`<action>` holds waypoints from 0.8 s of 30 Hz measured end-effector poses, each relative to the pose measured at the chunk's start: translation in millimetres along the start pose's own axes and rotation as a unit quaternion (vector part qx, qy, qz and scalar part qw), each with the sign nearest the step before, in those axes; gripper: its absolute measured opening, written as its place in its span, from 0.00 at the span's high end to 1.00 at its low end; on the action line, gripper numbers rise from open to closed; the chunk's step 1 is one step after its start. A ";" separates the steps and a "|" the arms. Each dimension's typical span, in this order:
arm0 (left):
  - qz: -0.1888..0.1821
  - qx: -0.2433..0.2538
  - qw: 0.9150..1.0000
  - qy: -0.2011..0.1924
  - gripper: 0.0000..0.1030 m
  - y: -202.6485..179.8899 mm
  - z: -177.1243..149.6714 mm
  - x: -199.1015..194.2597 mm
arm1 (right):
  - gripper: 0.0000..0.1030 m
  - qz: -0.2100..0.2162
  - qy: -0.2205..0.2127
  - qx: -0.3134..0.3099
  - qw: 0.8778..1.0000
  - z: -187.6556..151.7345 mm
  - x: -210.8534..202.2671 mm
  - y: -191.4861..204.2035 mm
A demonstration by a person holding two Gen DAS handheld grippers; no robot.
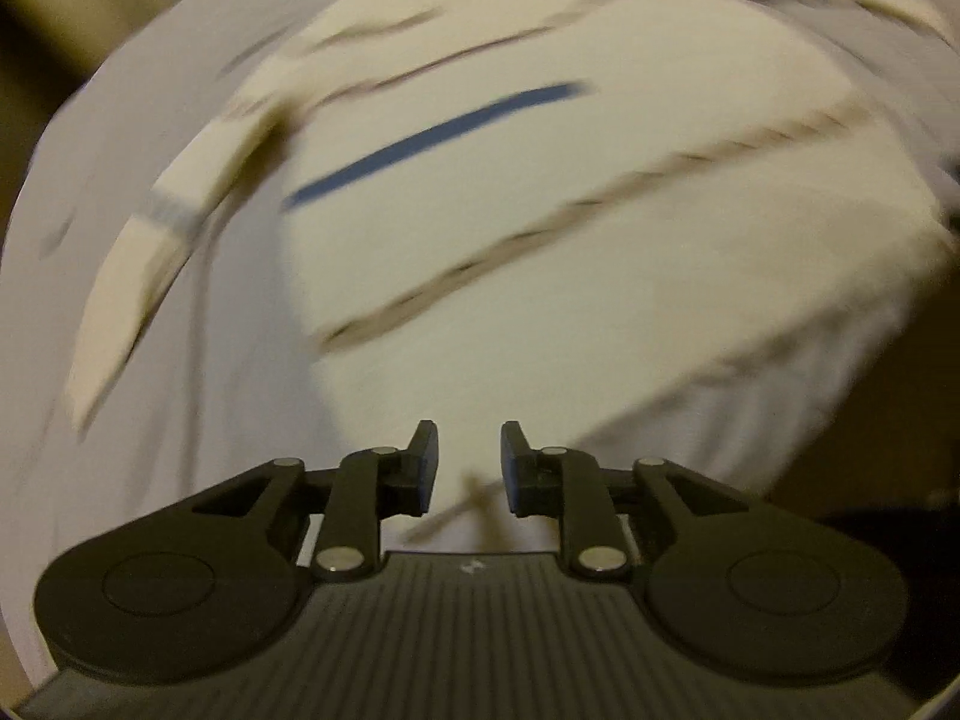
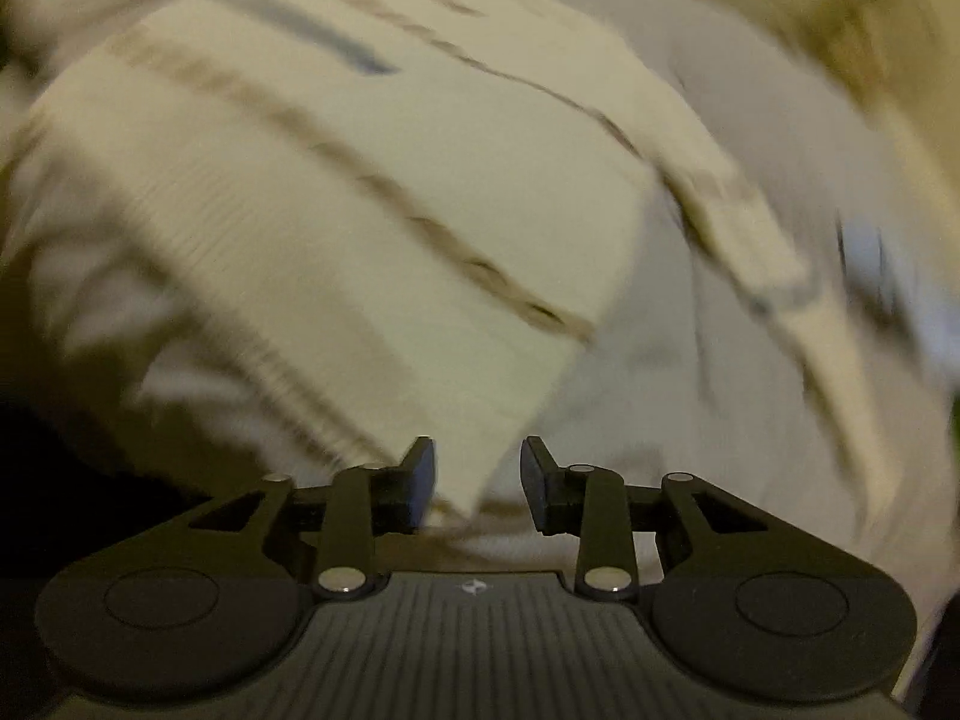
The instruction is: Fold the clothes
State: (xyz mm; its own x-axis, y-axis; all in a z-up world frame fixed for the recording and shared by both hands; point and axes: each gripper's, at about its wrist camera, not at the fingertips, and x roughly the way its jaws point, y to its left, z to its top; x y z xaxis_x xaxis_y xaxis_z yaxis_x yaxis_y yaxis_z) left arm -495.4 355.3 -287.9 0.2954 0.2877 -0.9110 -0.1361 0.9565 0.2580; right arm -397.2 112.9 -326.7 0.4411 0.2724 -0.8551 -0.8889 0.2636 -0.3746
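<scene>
A cream sweater [image 1: 540,228] with thin brown stripes and one blue stripe [image 1: 432,138] lies spread on a white surface [image 1: 150,360]. One sleeve [image 1: 156,252] stretches to the left. My left gripper [image 1: 470,468] is open just above the sweater's near hem, holding nothing. In the right wrist view the same sweater [image 2: 336,228] fills the left and middle, with its lower corner [image 2: 480,480] between the fingers of my open right gripper [image 2: 478,480]. A sleeve [image 2: 738,222] runs to the right. Both views are motion-blurred.
The white surface [image 2: 780,120] extends past the sweater on the right. A tan background [image 1: 36,30] lies beyond the table's rounded edge at the upper left. Dark shadow [image 2: 72,480] sits at the lower left of the right wrist view.
</scene>
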 end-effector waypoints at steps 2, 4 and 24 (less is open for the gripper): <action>-0.004 0.063 0.998 -0.017 0.77 -25.3 4.5 1.9 | 0.68 -0.023 -0.005 -0.053 0.998 -0.4 6.1 23.1; -0.002 0.115 0.993 -0.037 0.76 -47.2 5.6 7.1 | 0.68 -0.045 -0.004 -0.087 0.995 -4.4 14.6 40.7; 0.018 0.349 0.929 -0.124 0.70 -120.9 -9.4 31.3 | 0.66 -0.120 0.025 -0.140 0.982 -13.7 50.5 71.5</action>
State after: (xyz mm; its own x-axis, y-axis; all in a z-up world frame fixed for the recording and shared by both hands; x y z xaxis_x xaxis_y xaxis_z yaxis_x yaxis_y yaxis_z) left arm -478.6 248.2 -350.7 0.5230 0.2388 -0.8182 0.4700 0.7200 0.5106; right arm -440.2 132.9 -401.6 0.6419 0.1857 -0.7440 -0.7621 0.0473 -0.6457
